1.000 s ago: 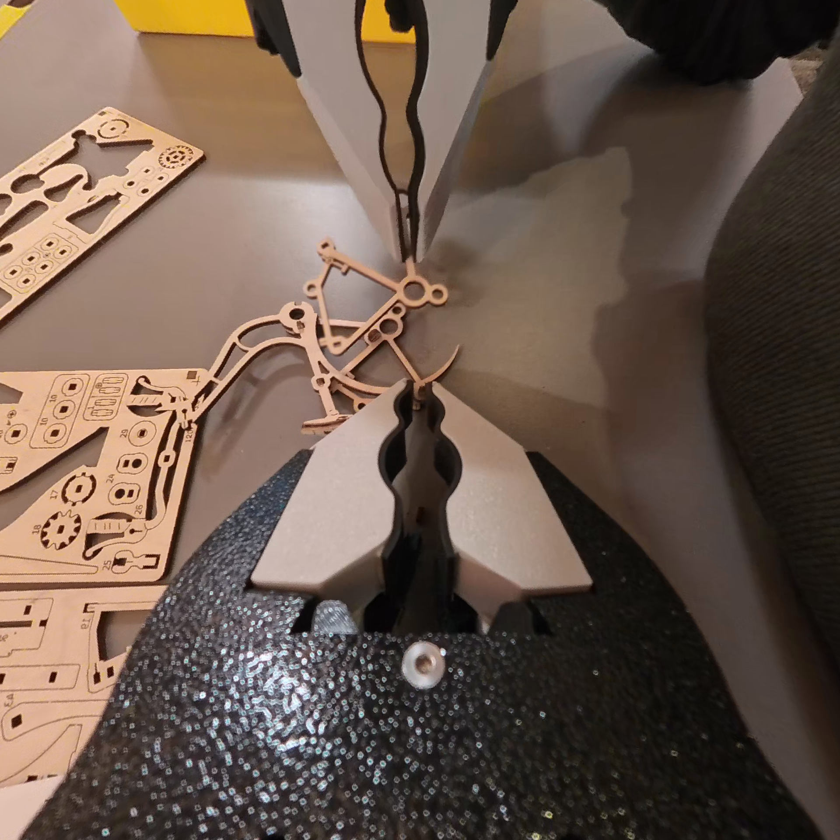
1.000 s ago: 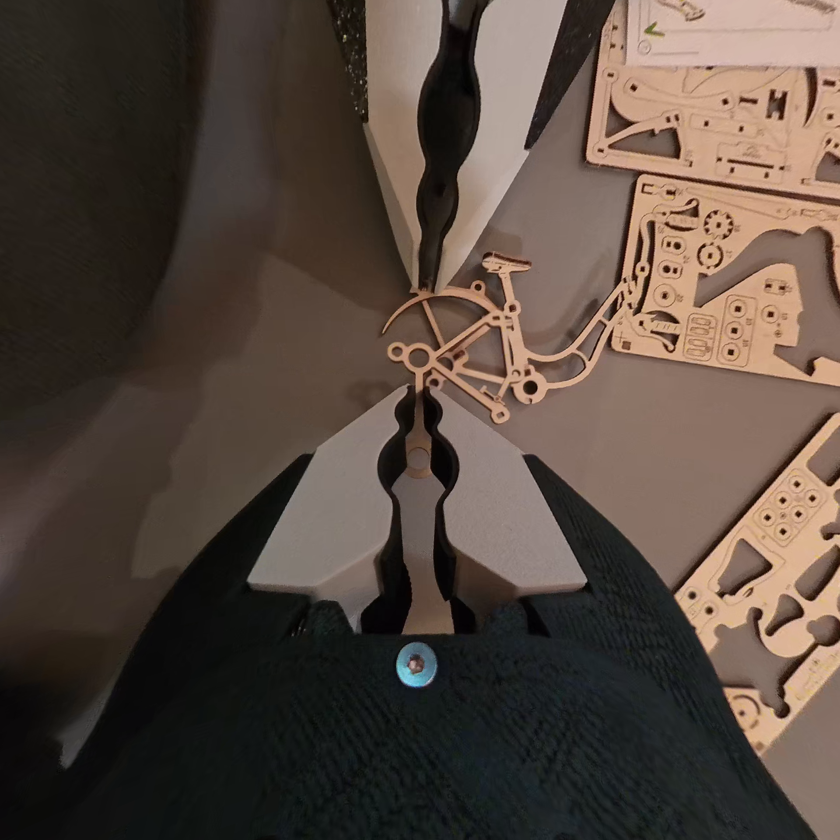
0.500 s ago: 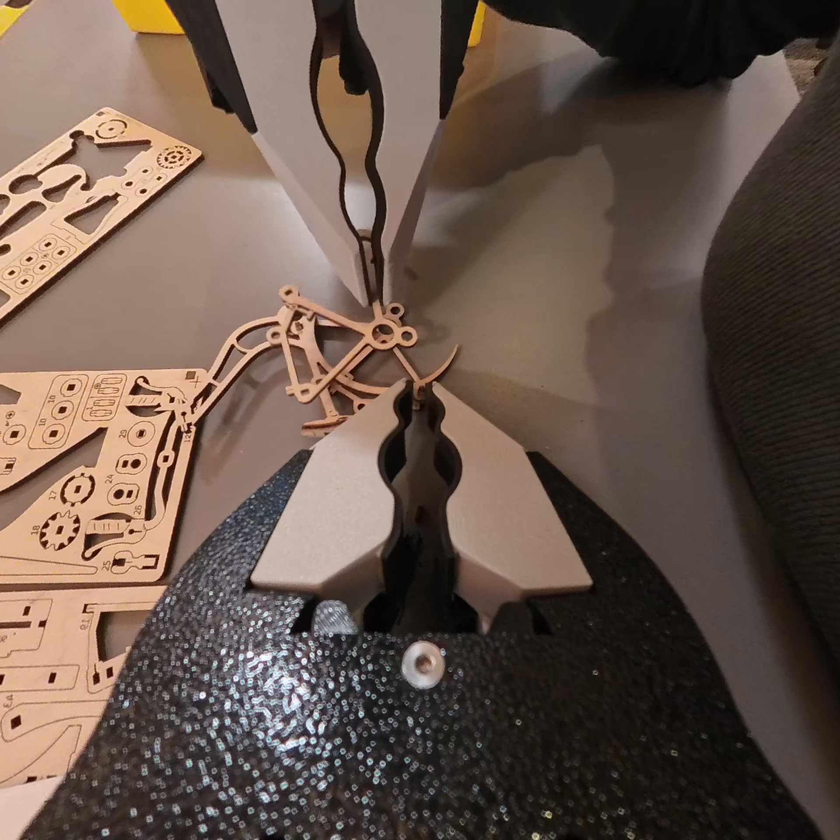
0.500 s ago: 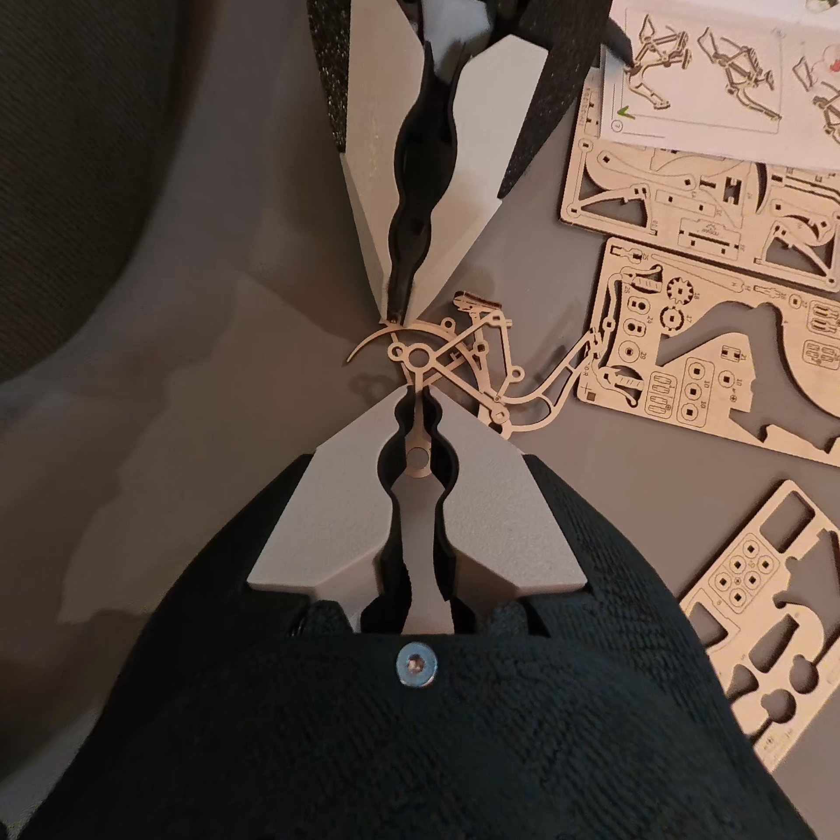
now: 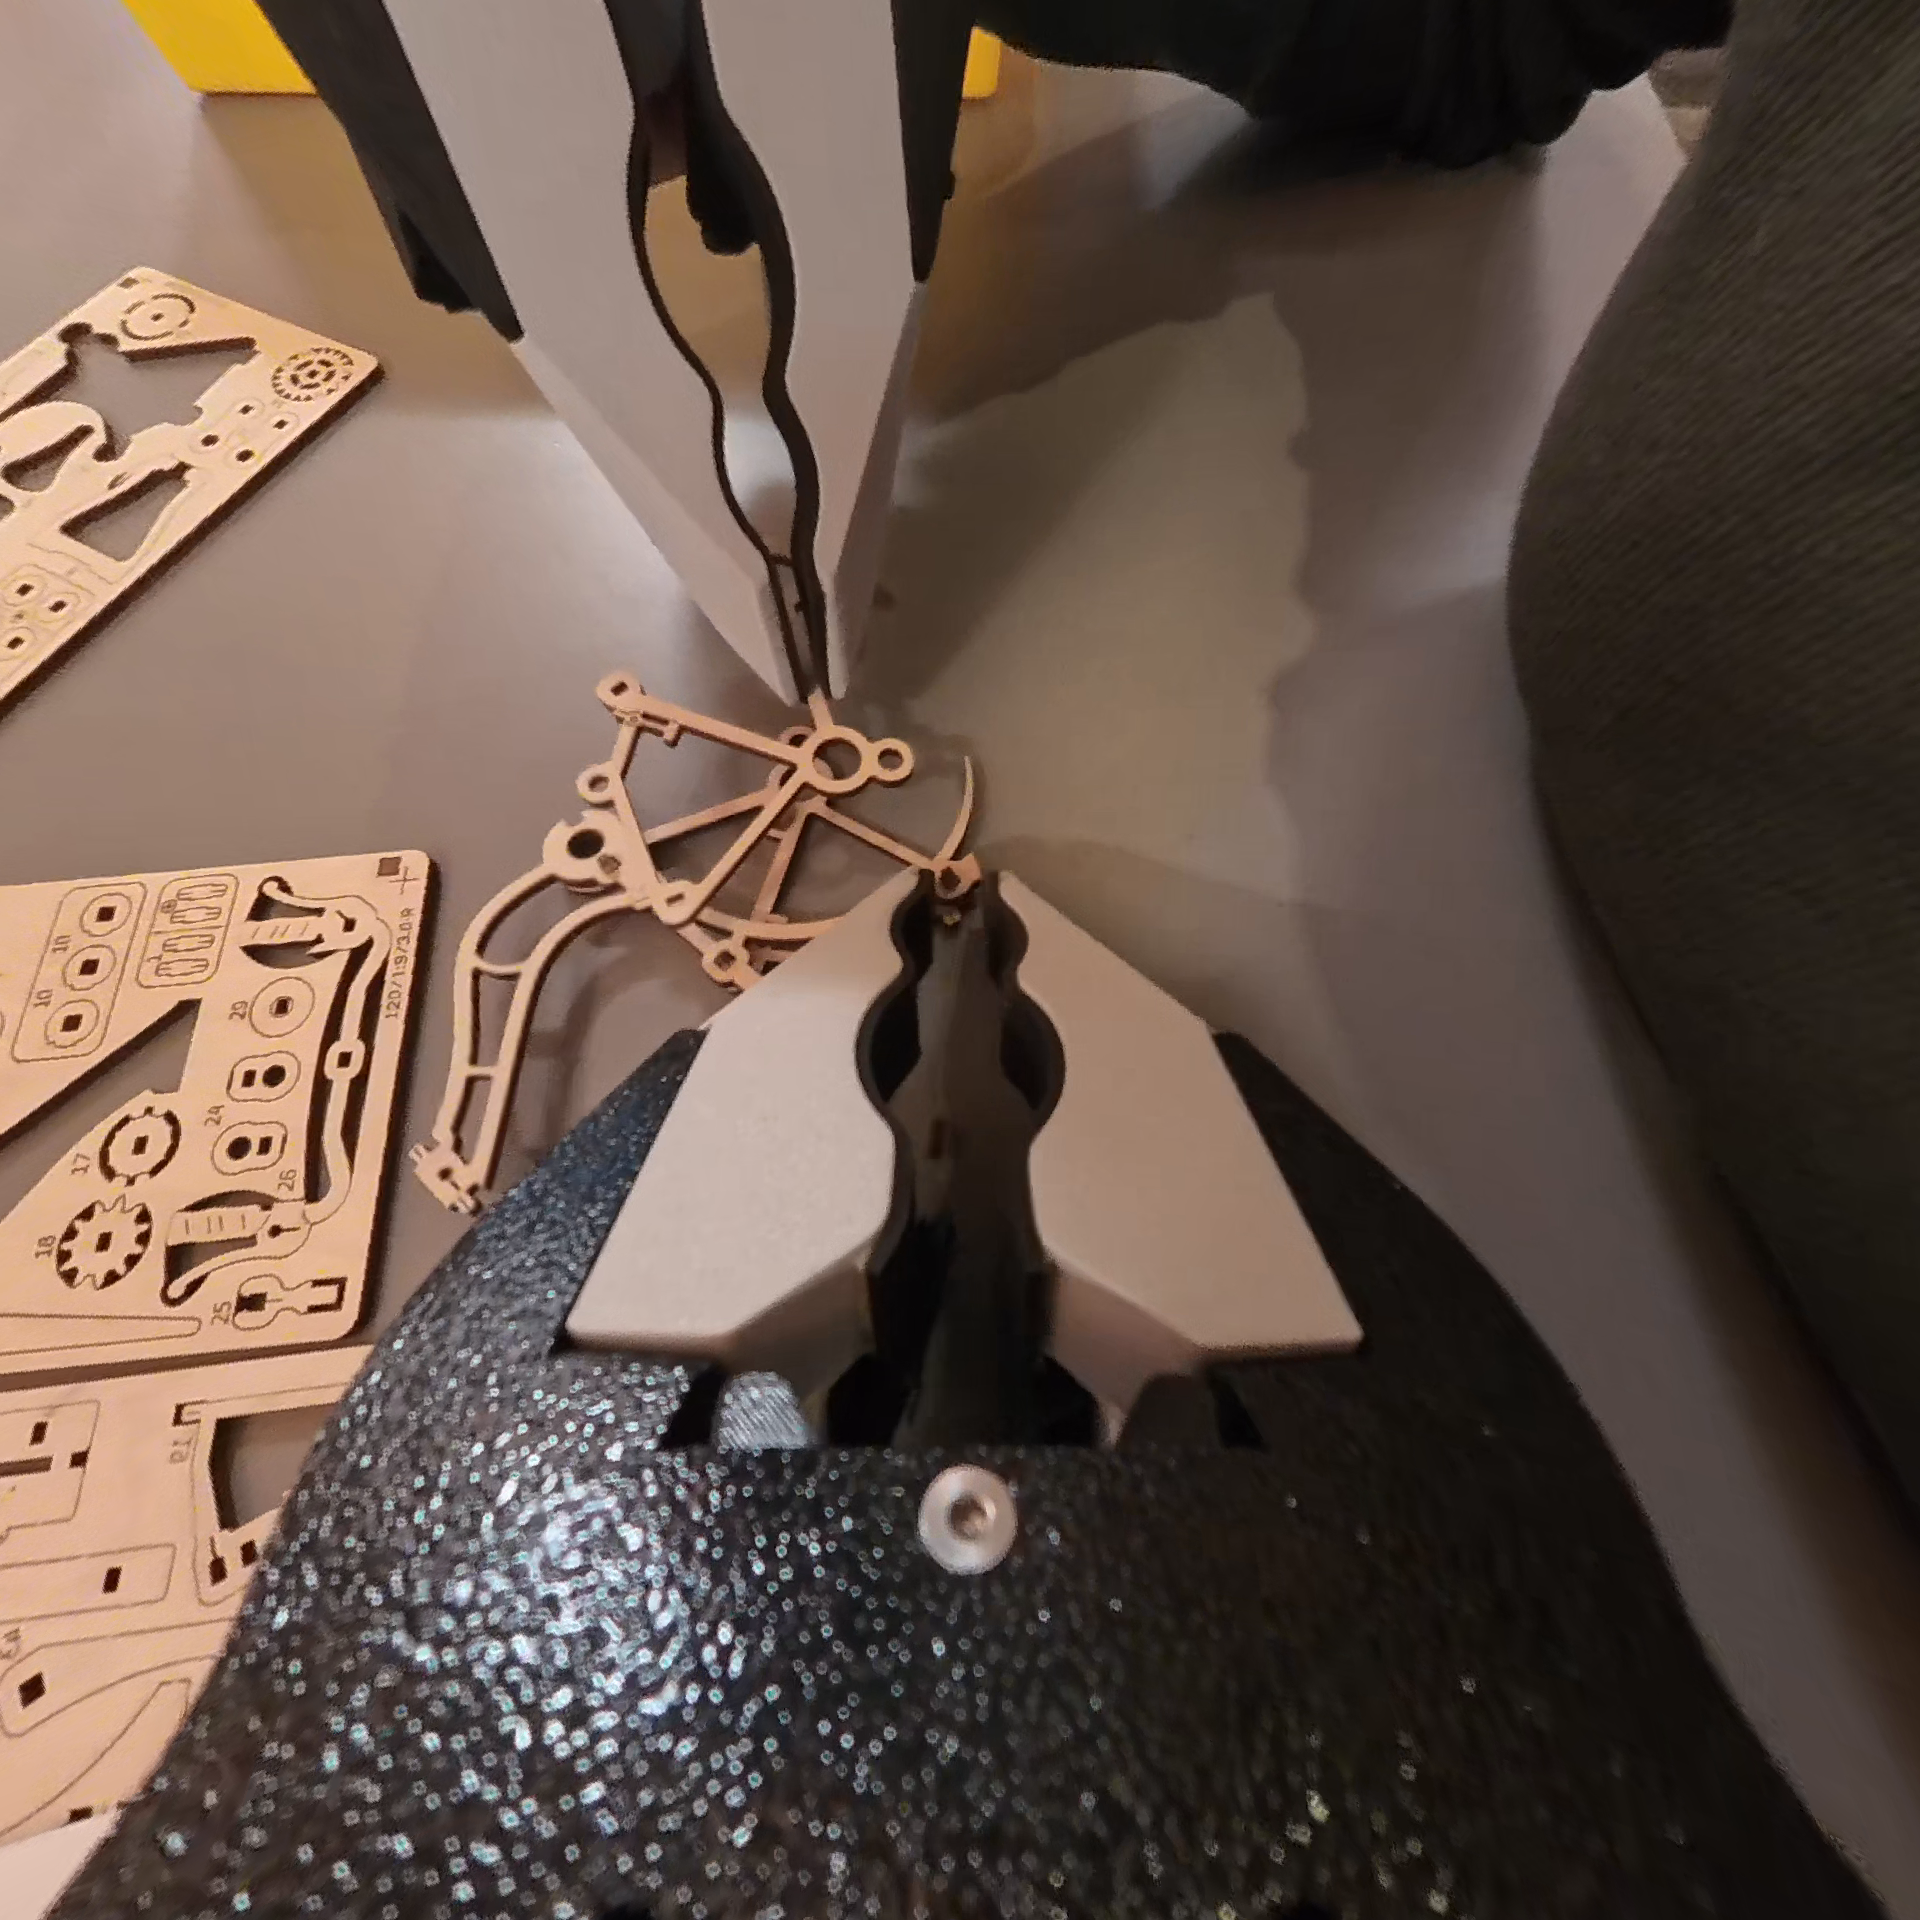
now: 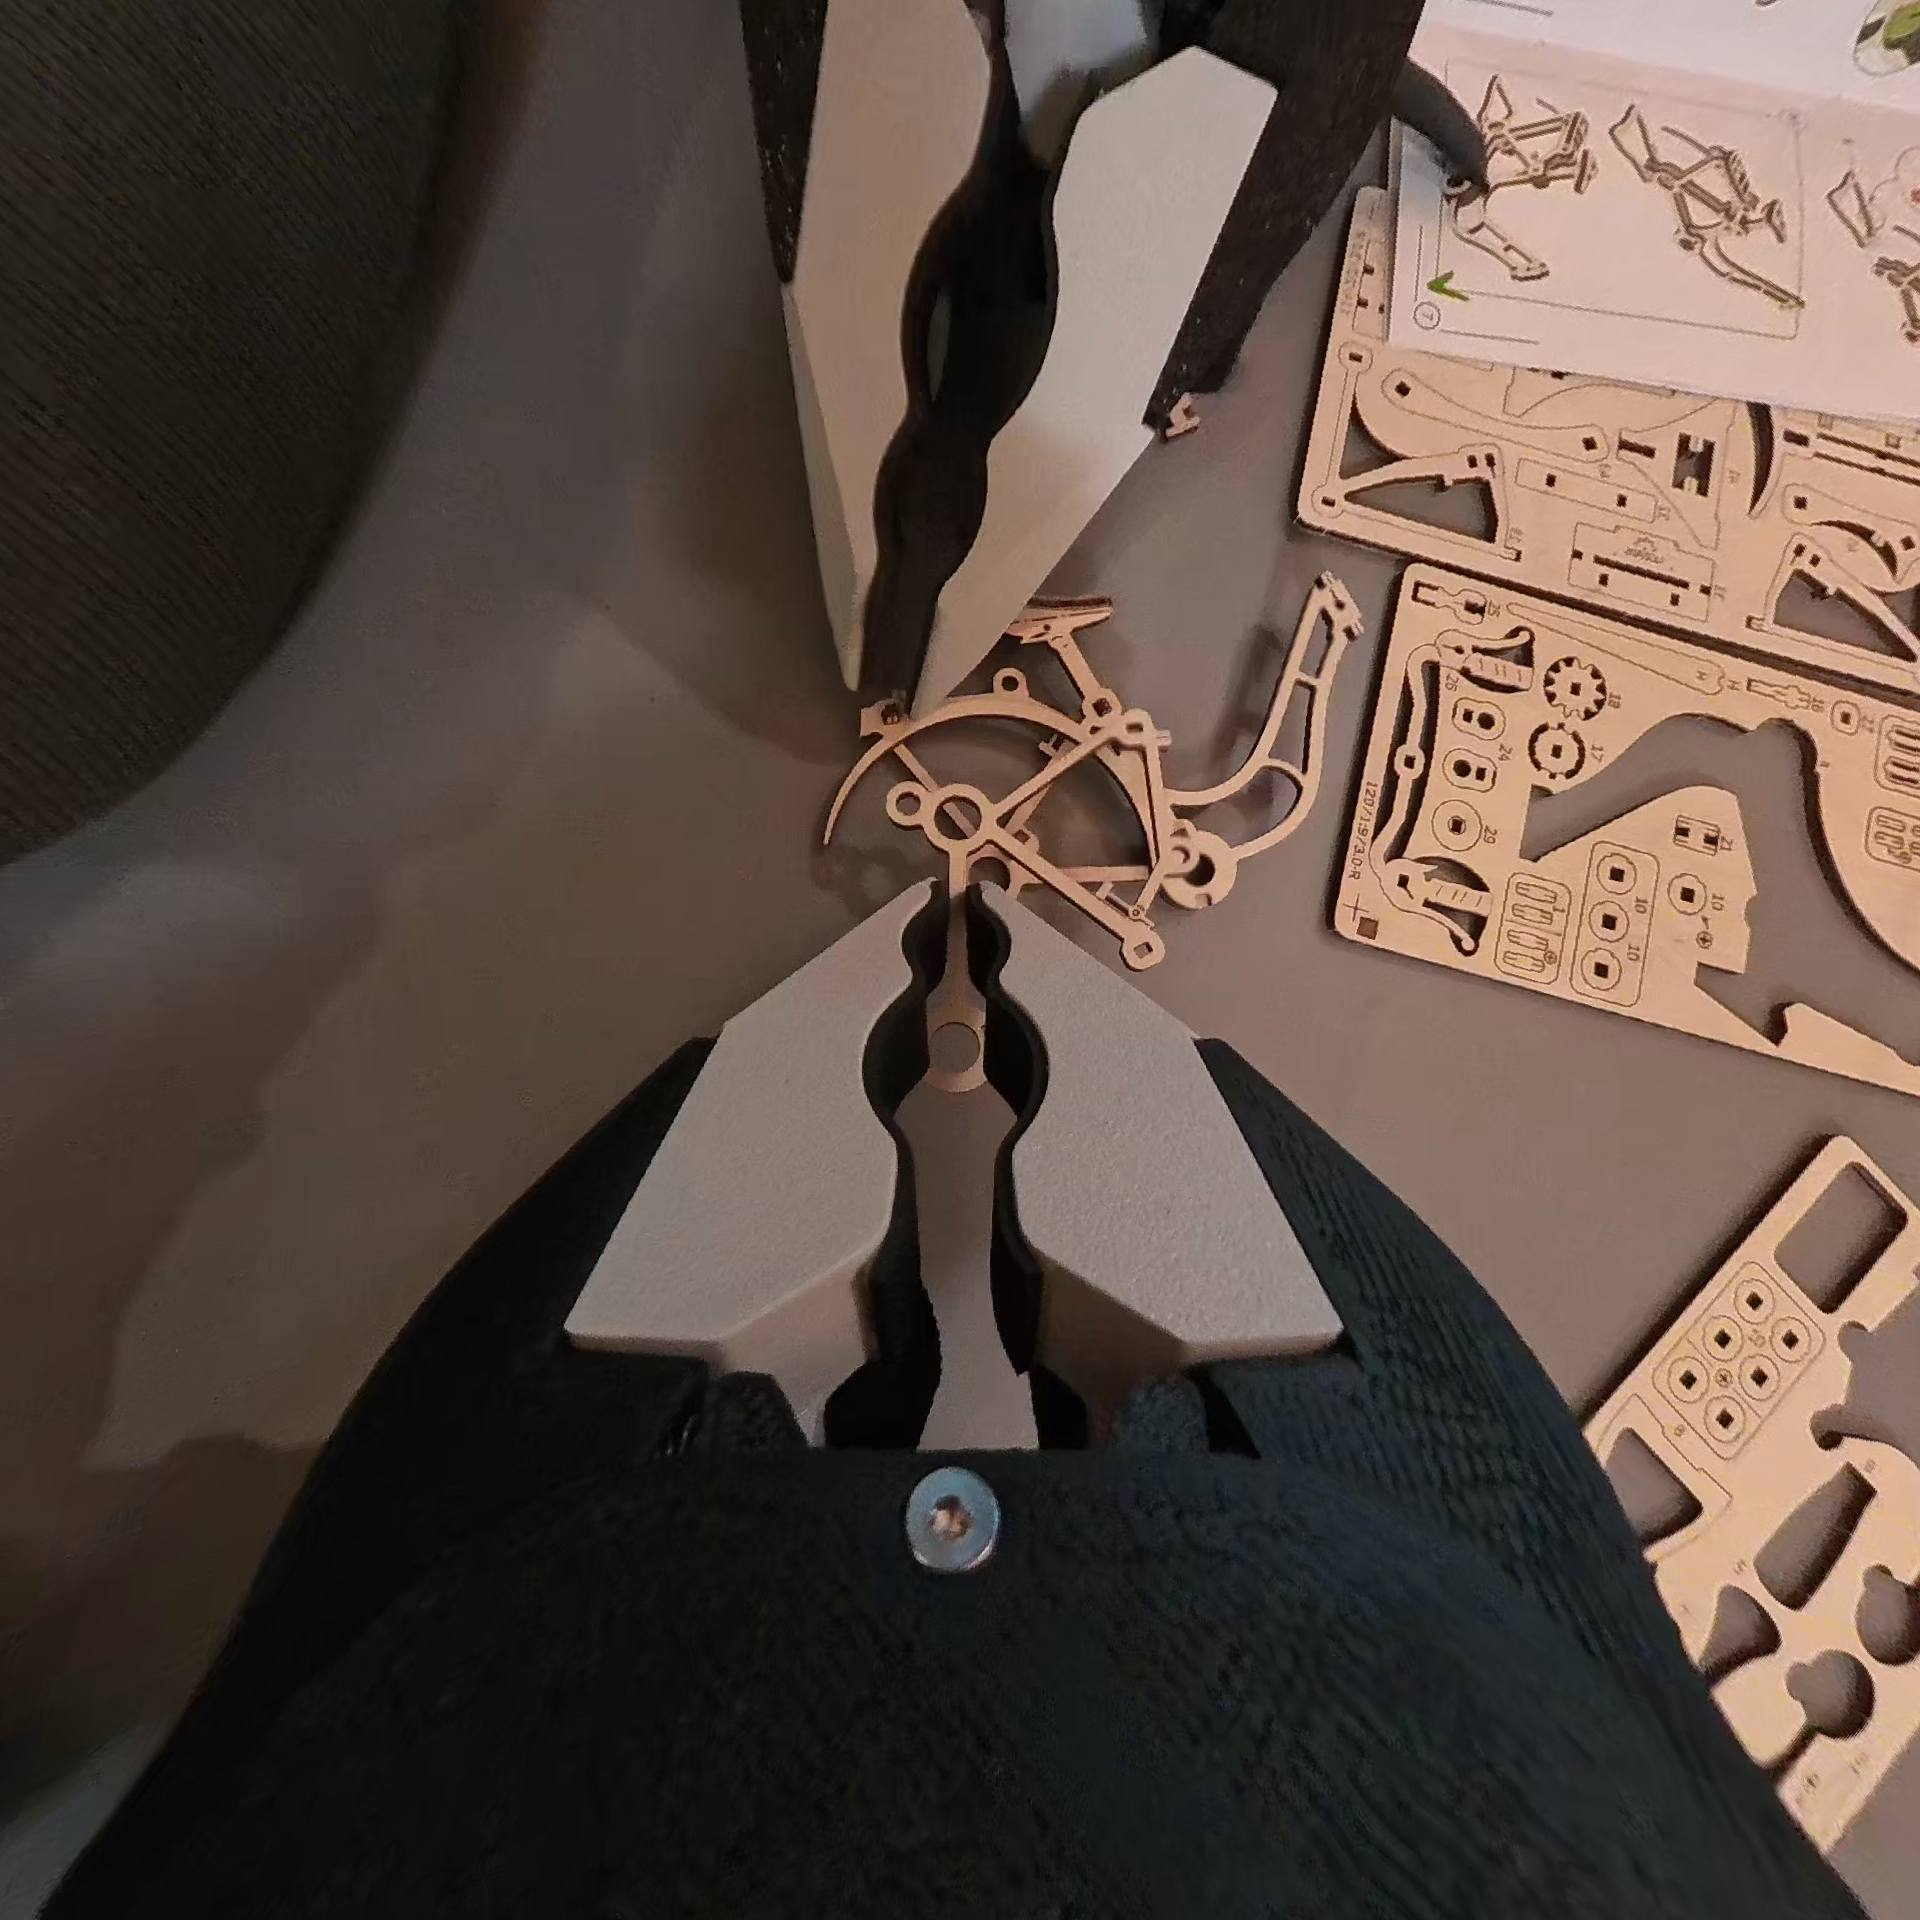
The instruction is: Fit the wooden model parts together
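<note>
My left gripper is shut on the tab at the mudguard end of a thin wooden bicycle frame, held just above the grey table. In the right wrist view the left gripper comes in from the top onto the frame. My right gripper is shut on the stem of a second wooden part with a ring hub. In the left wrist view the right gripper comes from the top and its ring hub part lies across the frame, tip to tip with my left gripper.
Laser-cut wooden sheets lie on the table. A printed instruction sheet lies over the far sheet. A yellow box stands at the back. A dark fabric cushion borders the table. The grippers' ends are close to 4 cm from one another.
The two grippers have come closer and the ring hub part now overlaps the frame more. The frame has turned, and its curved front tube has swung off the wooden sheet.
</note>
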`<state>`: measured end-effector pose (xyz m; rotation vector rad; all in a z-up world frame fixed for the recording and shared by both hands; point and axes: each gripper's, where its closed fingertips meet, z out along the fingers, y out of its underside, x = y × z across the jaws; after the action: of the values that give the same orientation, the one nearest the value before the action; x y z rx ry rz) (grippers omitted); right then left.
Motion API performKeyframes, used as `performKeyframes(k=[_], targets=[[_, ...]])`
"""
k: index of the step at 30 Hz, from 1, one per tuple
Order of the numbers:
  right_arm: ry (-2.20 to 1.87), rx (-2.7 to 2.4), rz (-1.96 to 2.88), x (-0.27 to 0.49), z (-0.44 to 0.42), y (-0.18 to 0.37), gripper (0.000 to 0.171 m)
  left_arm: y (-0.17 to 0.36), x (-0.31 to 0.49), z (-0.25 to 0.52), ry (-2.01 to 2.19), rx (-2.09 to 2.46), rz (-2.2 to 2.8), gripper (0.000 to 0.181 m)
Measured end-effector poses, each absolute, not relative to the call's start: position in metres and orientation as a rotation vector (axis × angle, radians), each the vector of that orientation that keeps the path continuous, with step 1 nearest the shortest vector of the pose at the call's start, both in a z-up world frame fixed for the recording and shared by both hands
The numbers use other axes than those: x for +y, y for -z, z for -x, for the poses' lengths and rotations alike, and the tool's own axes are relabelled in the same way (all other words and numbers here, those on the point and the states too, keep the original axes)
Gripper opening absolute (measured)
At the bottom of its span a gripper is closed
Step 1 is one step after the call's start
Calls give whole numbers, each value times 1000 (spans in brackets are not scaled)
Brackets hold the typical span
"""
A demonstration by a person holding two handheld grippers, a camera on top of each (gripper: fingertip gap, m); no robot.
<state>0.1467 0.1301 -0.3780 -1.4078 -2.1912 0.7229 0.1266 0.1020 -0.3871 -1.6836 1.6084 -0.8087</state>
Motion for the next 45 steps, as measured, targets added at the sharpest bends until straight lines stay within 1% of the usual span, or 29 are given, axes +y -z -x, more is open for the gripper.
performKeyframes(k=[6,7,8,11,13,19,26,29,36,37,39,41,43,45], targets=[[-735,-2184,1378,130,-144,376,1,369,82,-132,907,1638,1545,15],[-738,-2187,1371,129,-143,376,1,363,82,-132,890,1621,1492,17],[-742,-2193,1366,129,-143,376,1,354,85,-132,855,1577,1435,23],[-755,-2221,1322,127,-142,376,1,329,97,-123,762,1448,1319,24],[-757,-2243,1283,125,-140,376,1,324,110,-112,702,1385,1336,25],[-756,-2263,1245,124,-134,370,1,349,136,-94,688,1373,1599,34],[-714,-2269,1285,126,-140,369,1,378,140,-96,687,1393,1799,56],[-705,-2275,1283,125,-140,368,1,383,140,-99,655,1414,1811,57],[-722,-2281,1291,122,-139,369,1,385,159,-84,522,1370,1841,50],[-730,-2283,1296,121,-139,370,1,386,162,-82,517,1371,1840,51],[-726,-2286,1288,120,-137,371,1,390,164,-78,523,1378,1852,61],[-726,-2285,1277,121,-135,371,1,384,160,-82,610,1388,1819,67],[-745,-2282,1262,121,-133,370,1,372,153,-88,710,1393,1739,63],[-761,-2288,1239,120,-129,370,1,366,147,-90,763,1423,1677,52]])
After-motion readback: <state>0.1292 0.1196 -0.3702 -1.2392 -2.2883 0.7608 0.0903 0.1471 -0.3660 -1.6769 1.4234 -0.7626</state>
